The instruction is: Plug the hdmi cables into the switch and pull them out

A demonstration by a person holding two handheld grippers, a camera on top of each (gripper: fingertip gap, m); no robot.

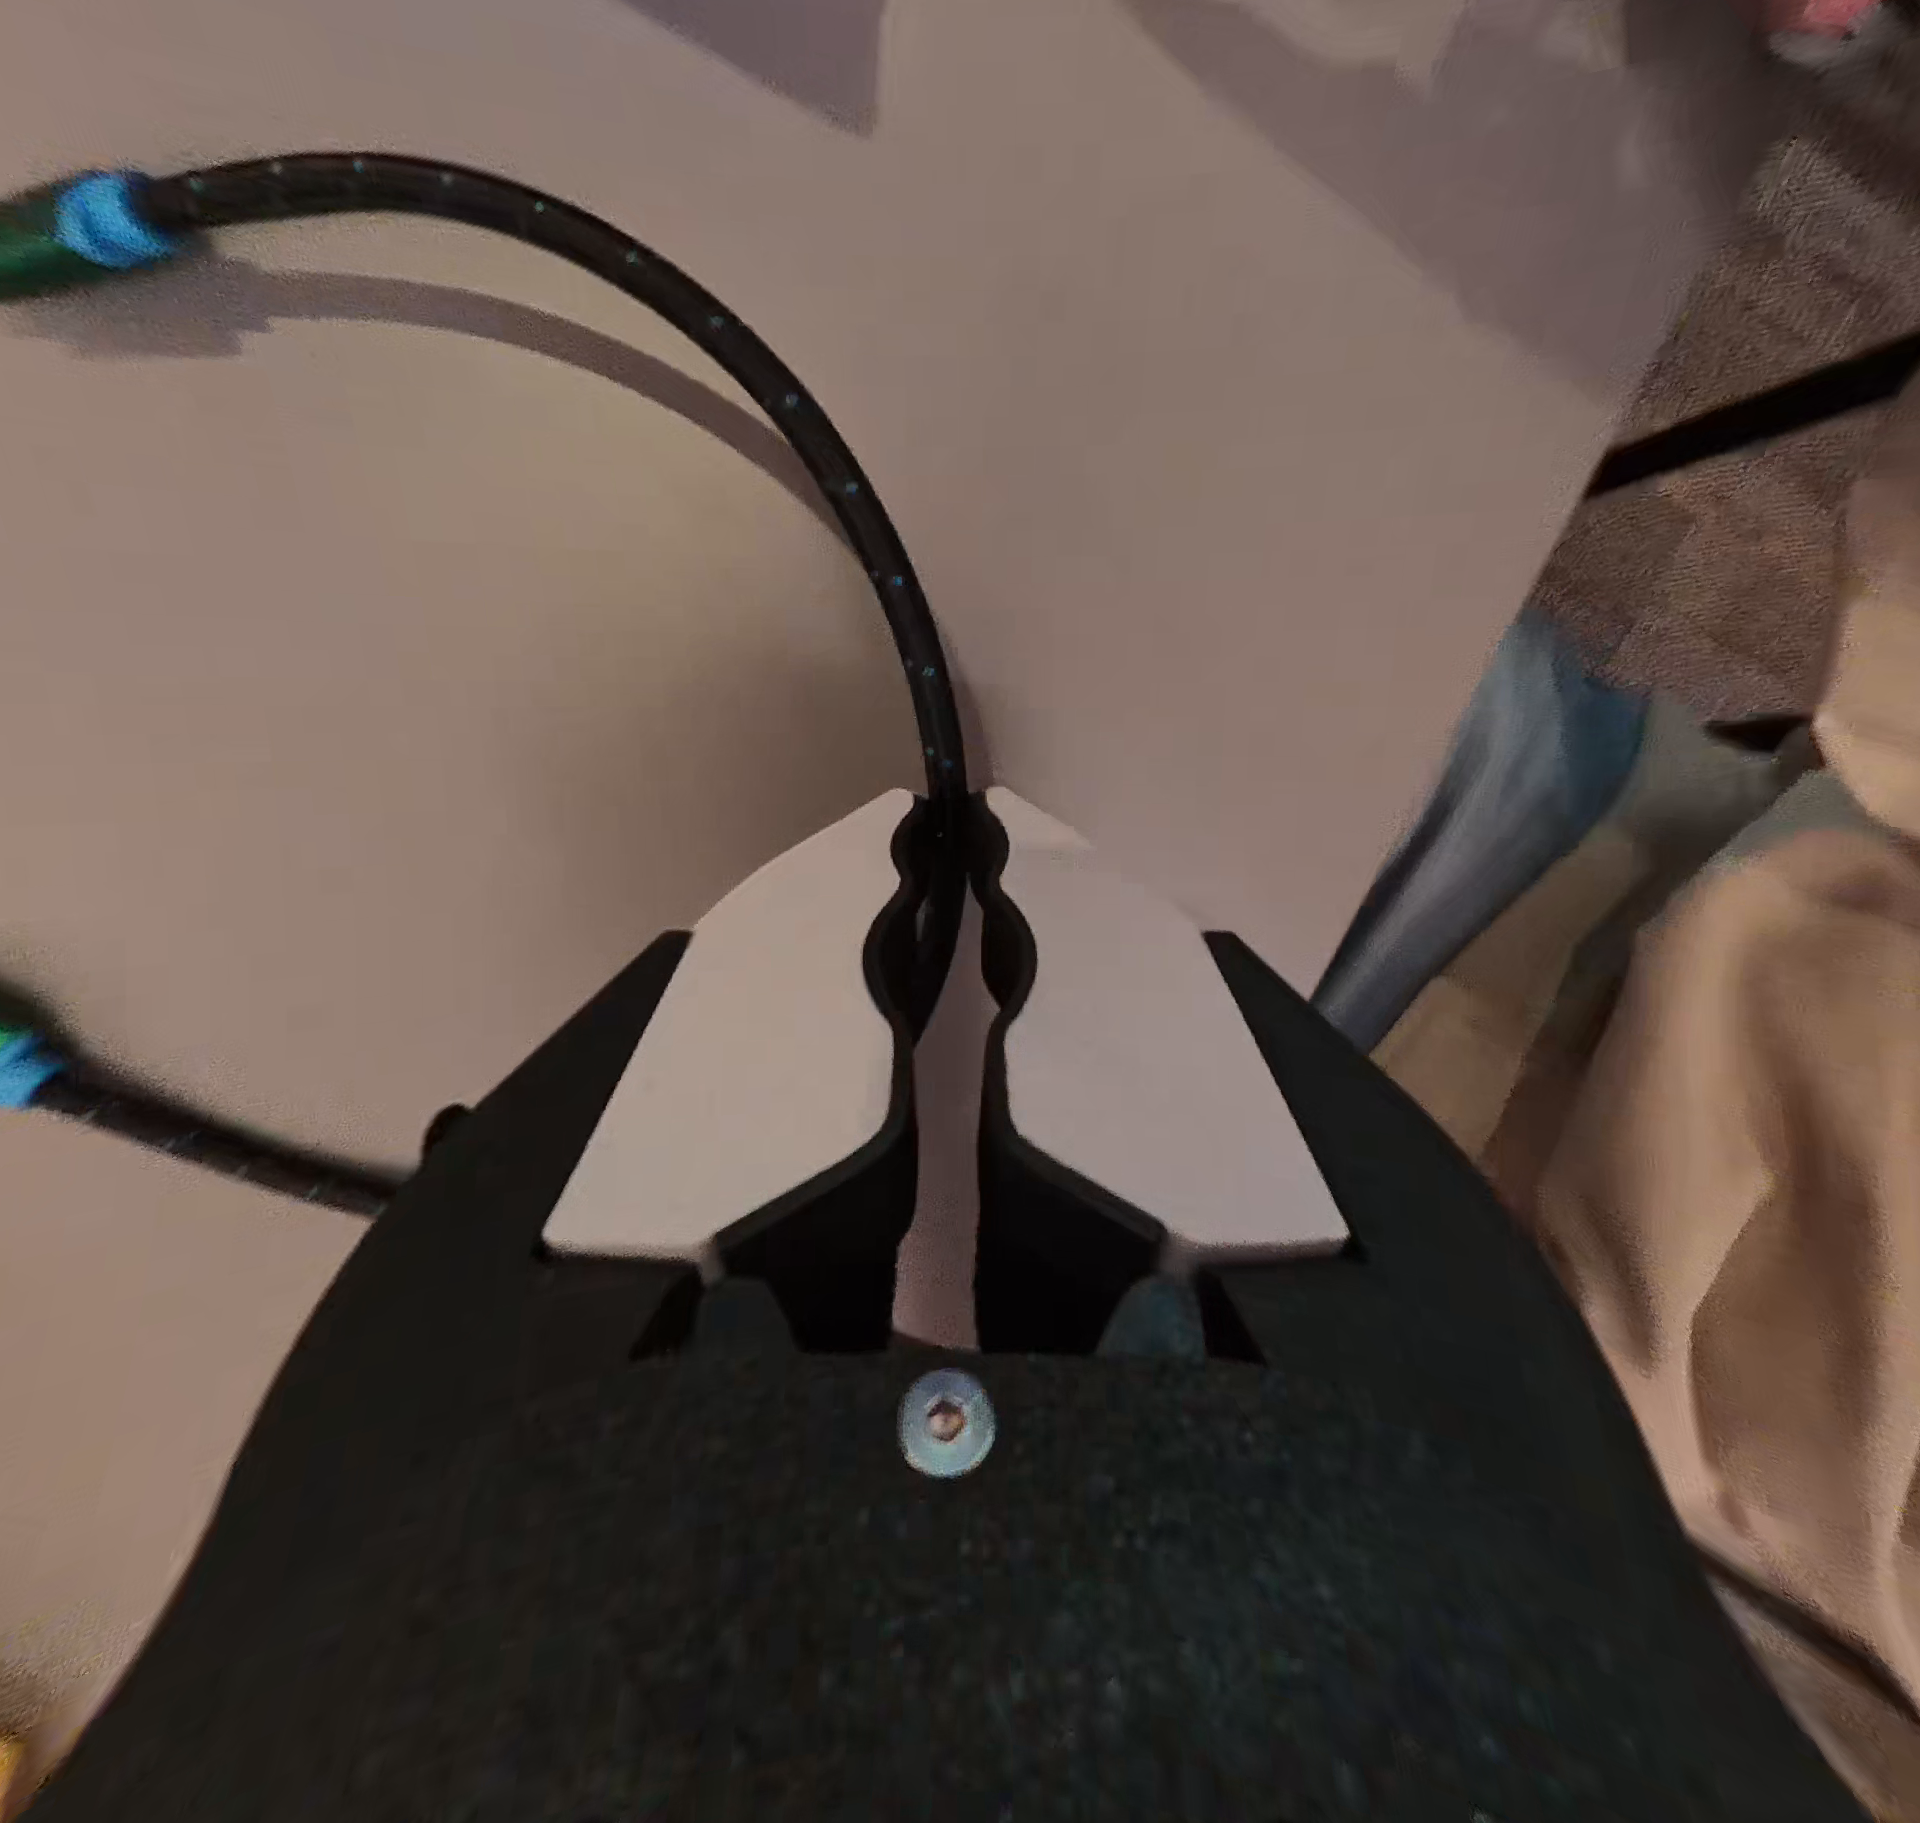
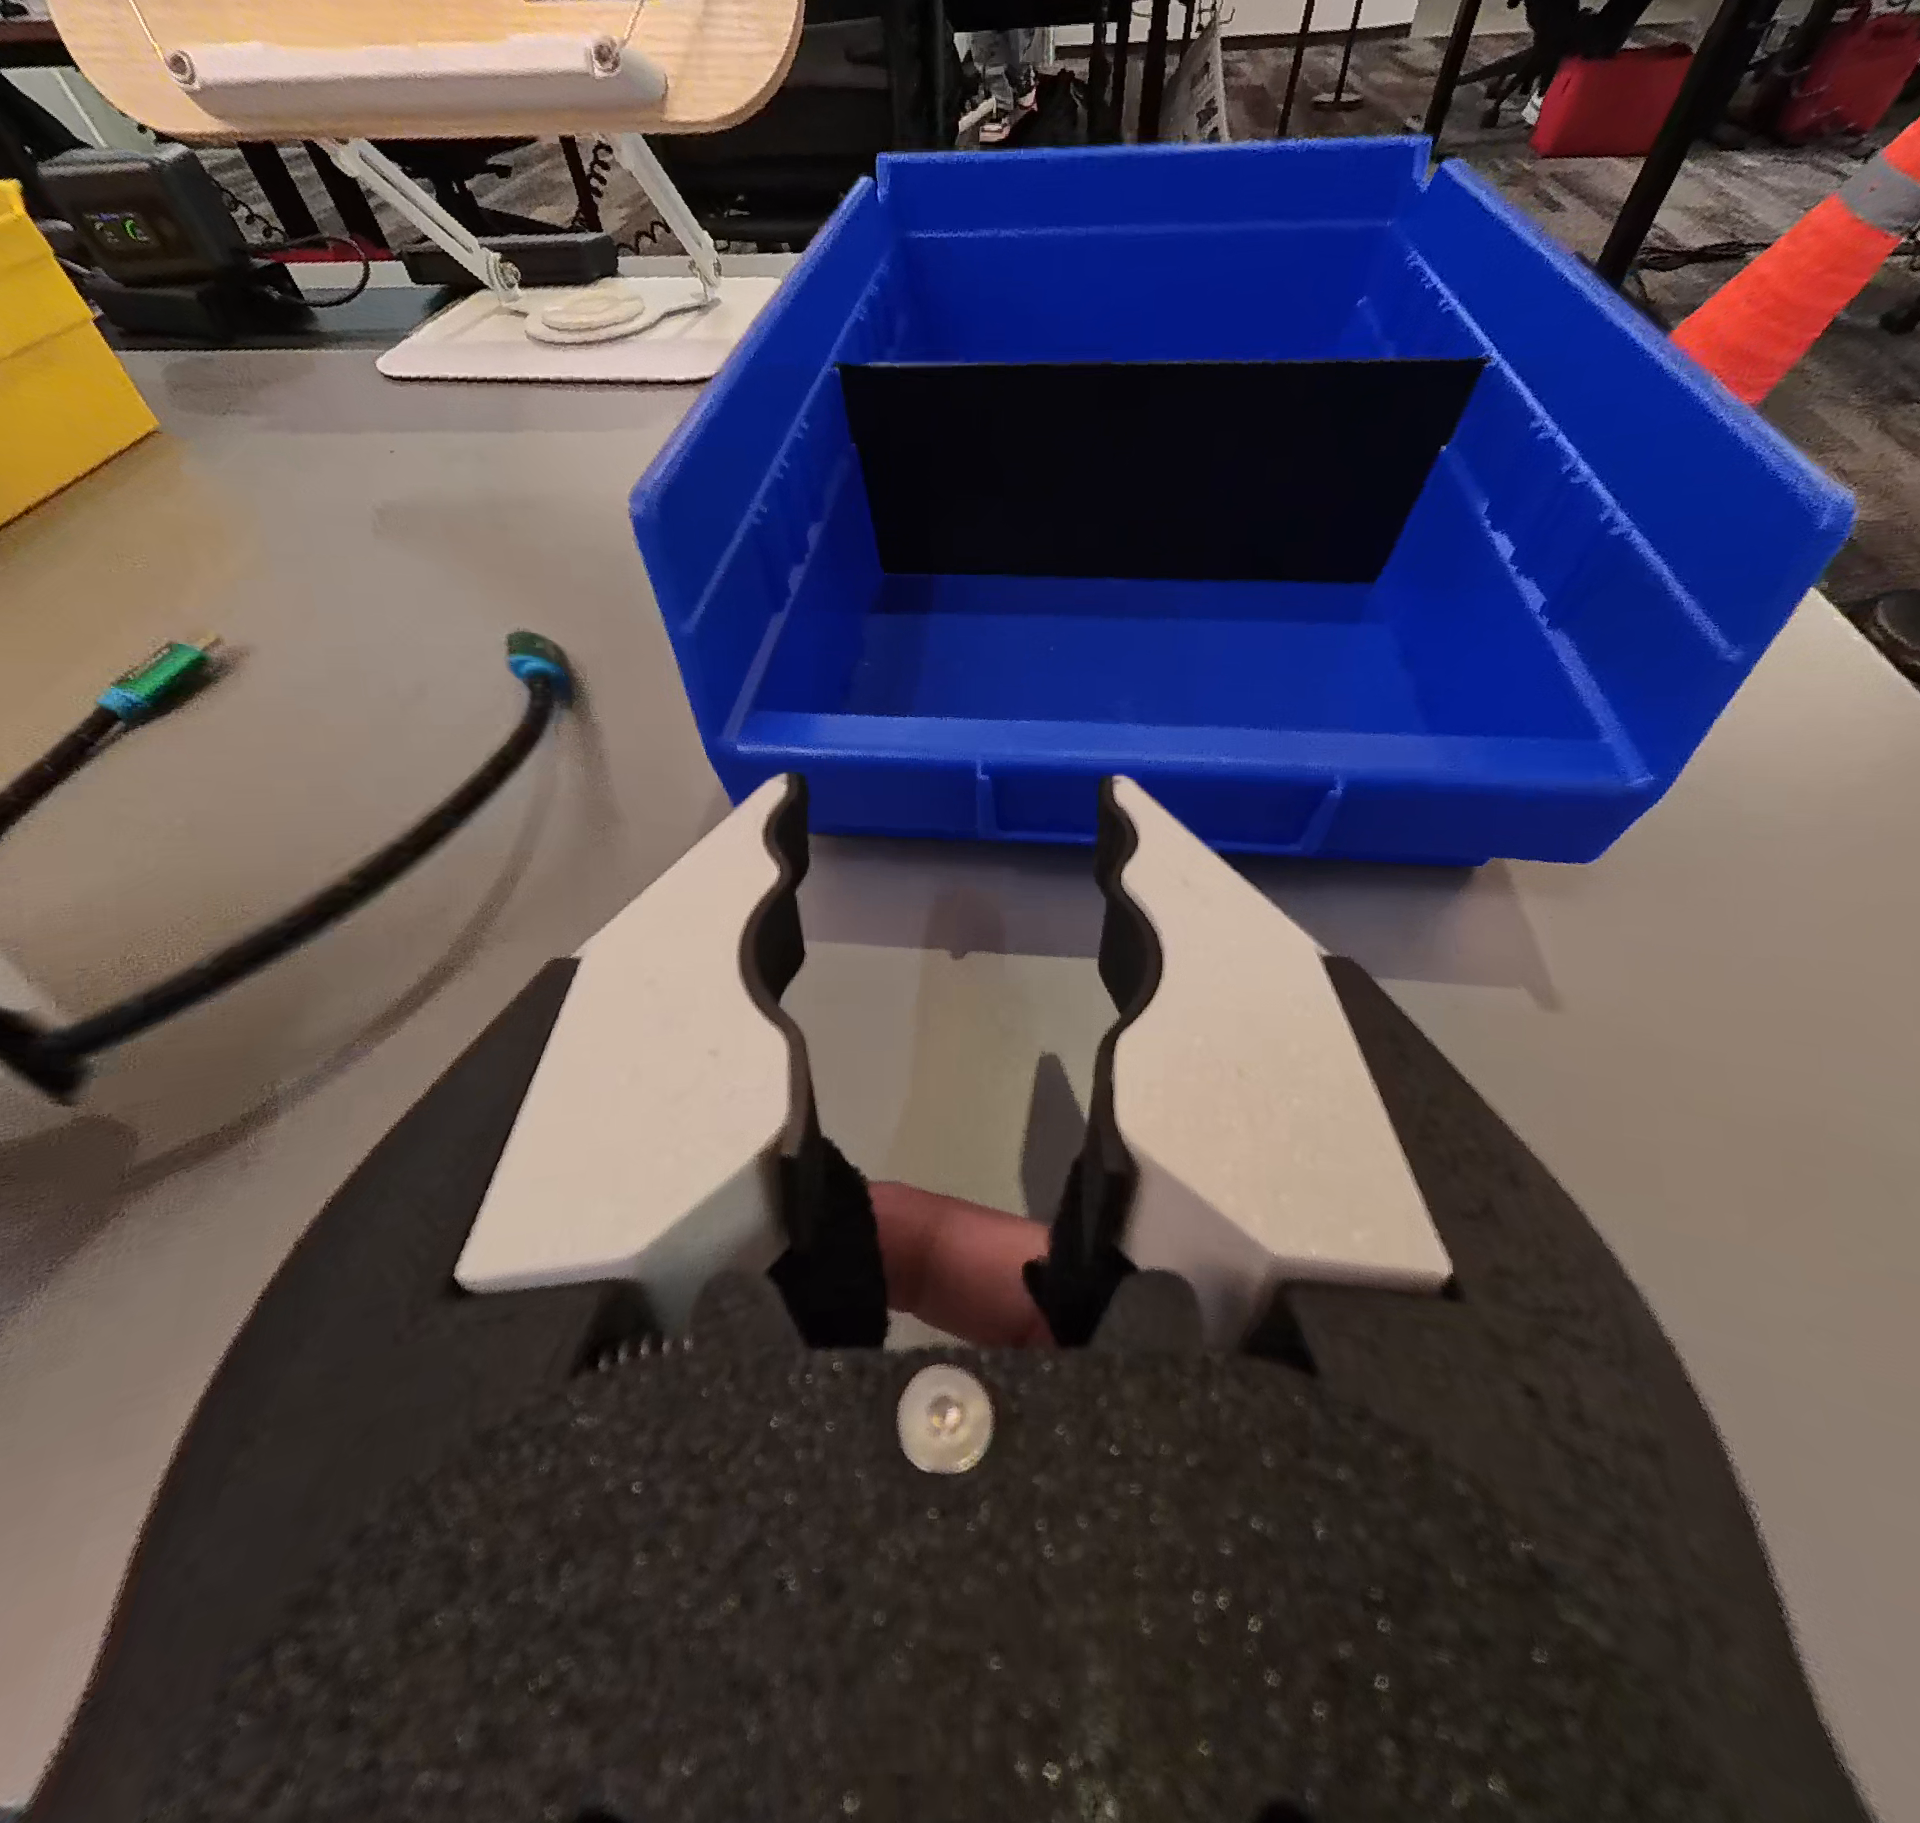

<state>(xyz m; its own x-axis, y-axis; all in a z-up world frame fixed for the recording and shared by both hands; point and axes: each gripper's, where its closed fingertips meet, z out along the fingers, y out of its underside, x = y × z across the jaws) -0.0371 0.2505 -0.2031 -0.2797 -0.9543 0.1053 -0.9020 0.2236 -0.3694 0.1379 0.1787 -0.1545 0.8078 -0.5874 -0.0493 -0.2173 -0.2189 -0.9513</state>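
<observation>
The left gripper (image 1: 940, 807) is closed on the HDMI cable (image 1: 831, 464), a black braided cord with small blue dots. From the fingertips it curves toward 10 o'clock over the grey table (image 1: 416, 630) and ends in a blue collar and green plug (image 1: 62, 230). The right gripper (image 2: 951, 817) stands wide apart, holding nothing, with the blue bin (image 2: 1195, 765) at 12 o'clock.

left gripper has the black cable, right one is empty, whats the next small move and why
Probably swing the right gripper left to the loose green plug lying on the table. It is open and empty, facing only the blue bin, while the left gripper pinches the black cable mid-length, far from either plug. No switch is in view.
</observation>
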